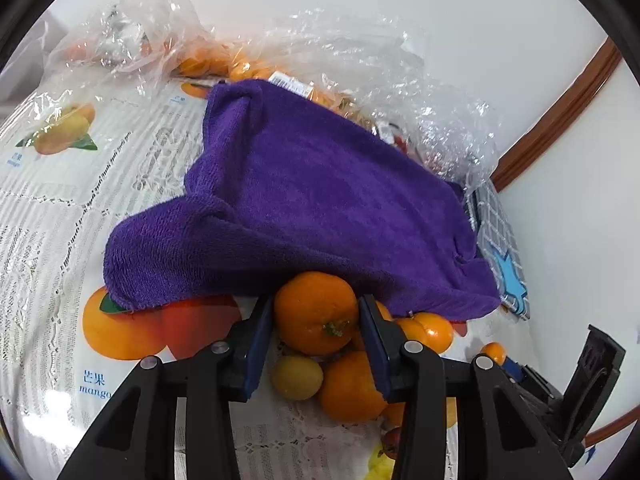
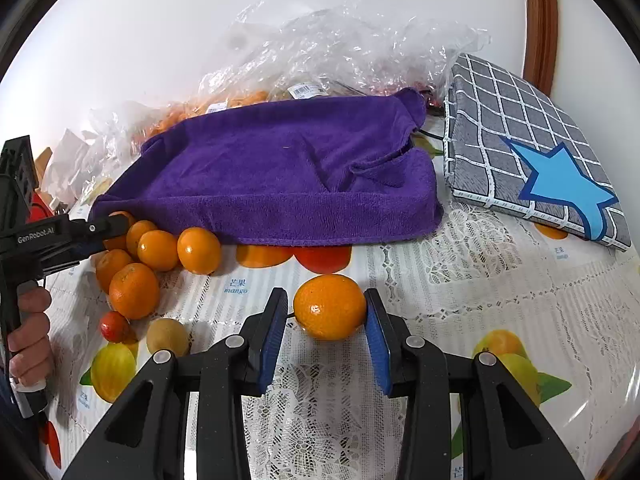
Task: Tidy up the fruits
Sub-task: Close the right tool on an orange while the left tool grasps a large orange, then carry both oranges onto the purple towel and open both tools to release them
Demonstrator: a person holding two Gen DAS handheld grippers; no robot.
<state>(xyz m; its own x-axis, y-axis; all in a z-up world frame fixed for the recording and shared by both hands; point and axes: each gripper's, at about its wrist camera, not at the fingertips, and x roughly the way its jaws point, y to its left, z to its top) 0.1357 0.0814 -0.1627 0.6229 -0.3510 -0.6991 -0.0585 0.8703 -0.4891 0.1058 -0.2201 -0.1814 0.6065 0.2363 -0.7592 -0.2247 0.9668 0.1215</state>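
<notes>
In the left wrist view my left gripper is shut on an orange above a heap of oranges and a small yellow-green fruit. In the right wrist view my right gripper is shut on another orange, low over the tablecloth. The left gripper shows there at the left, over the orange heap. A small red fruit and a yellow-green fruit lie beside the heap.
A purple towel covers a box-like shape behind the fruit. Crumpled clear plastic bags with more oranges lie behind it. A grey checked cushion with a blue star sits at the right. The fruit-print tablecloth covers the table.
</notes>
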